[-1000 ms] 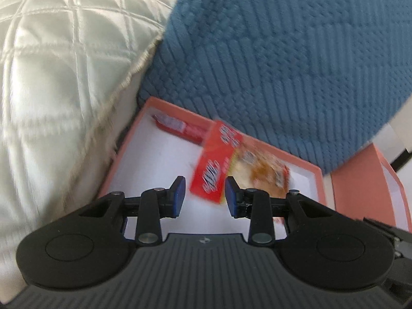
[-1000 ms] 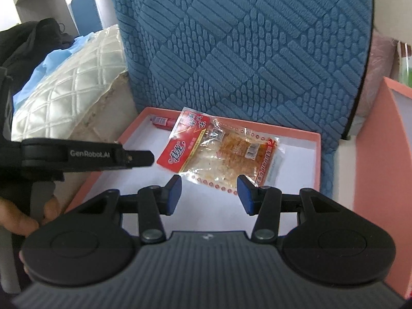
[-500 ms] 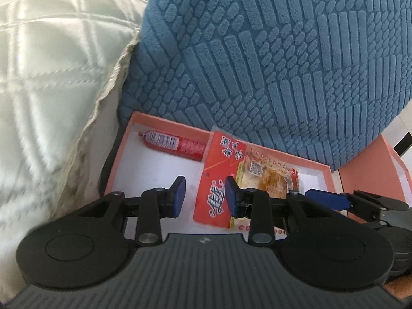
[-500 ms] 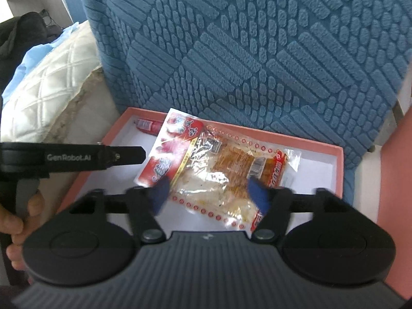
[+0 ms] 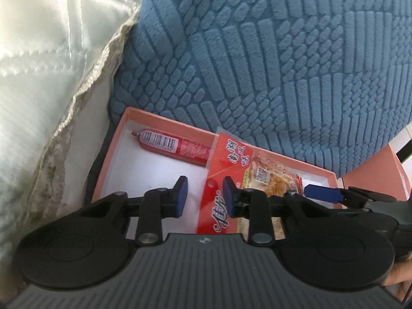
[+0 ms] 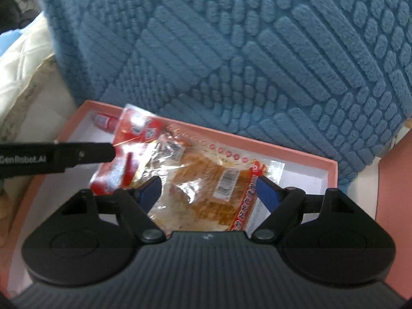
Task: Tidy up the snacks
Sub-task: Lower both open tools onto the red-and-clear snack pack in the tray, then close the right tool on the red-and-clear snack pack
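here, item by item. snack packet (image 6: 195, 180): clear film with red printed ends, white characters on the red that i cannot make out, a barcode sticker and a small square code label; it lies flat inside the pink box (image 6: 296, 154), towards the middle and left. sausage stick (image 5: 172, 146): red wrapper, white barcode panel, lying at the box's far left corner, its right end tucked under the packet's edge. left gripper (image 5: 203, 195): side arm lettered "genrobot.ai" in the right wrist view; jaws narrow and closing, hanging over the white box floor beside the packet's red end, nothing between the pads, though the right pad may be touching the packet, hard to tell. right gripper (image 6: 208, 188): jaws wide and opening, straddling the packet's middle from above, pads apparently clear of the film. blue cushion (image 5: 270, 64): ribbed weave, standing against the box's far wall. quilted pillow (image 5: 38, 51): pale, left of the box. second pink box (image 5: 373, 180): at the right edge, only partly in view.
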A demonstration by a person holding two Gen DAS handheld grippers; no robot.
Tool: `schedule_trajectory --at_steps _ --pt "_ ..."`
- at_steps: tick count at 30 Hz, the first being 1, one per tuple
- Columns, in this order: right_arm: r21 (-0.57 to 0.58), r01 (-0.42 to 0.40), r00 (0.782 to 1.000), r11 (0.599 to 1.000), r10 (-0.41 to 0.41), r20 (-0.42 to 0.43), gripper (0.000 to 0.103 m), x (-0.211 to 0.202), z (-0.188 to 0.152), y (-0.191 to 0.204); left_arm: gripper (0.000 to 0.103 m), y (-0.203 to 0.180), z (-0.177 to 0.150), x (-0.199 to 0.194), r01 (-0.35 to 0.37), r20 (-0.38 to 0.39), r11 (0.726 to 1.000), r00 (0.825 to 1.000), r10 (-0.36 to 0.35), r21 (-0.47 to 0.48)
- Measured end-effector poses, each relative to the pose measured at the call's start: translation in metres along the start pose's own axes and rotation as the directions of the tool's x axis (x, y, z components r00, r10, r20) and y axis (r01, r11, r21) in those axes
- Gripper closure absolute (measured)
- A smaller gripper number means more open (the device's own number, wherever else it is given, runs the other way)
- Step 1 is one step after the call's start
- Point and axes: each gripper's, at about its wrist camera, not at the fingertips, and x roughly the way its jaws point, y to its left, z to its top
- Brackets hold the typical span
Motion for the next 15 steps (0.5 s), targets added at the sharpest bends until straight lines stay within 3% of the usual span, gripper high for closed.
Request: schedule_trajectory --at_steps 5,8,9,15 --pt "0.018 -0.040 0.999 0.999 0.040 -0.029 0.008 0.006 0.003 -0.006 0.076 -0.002 -0.002 0.004 -0.011 0.005 1.000 1.000 0.011 0.018" --pt "-0.032 -0.036 0.998 0.999 0.035 -0.042 0.005 0.010 0.000 0.000 0.079 -0.003 -0.003 0.004 -0.019 0.003 0.999 1.000 0.019 0.028" --pt "-0.064 -0.028 0.998 0.998 0.025 -0.051 0.000 0.012 -0.001 0.004 0.079 -0.003 -0.003 0.005 -0.022 0.001 0.999 1.000 0.022 0.032" --pt "-0.148 0.002 0.998 0.989 -0.011 -0.061 0.000 0.018 -0.013 0.017 0.079 -0.005 -0.006 0.006 -0.018 0.004 0.999 1.000 0.018 0.038"
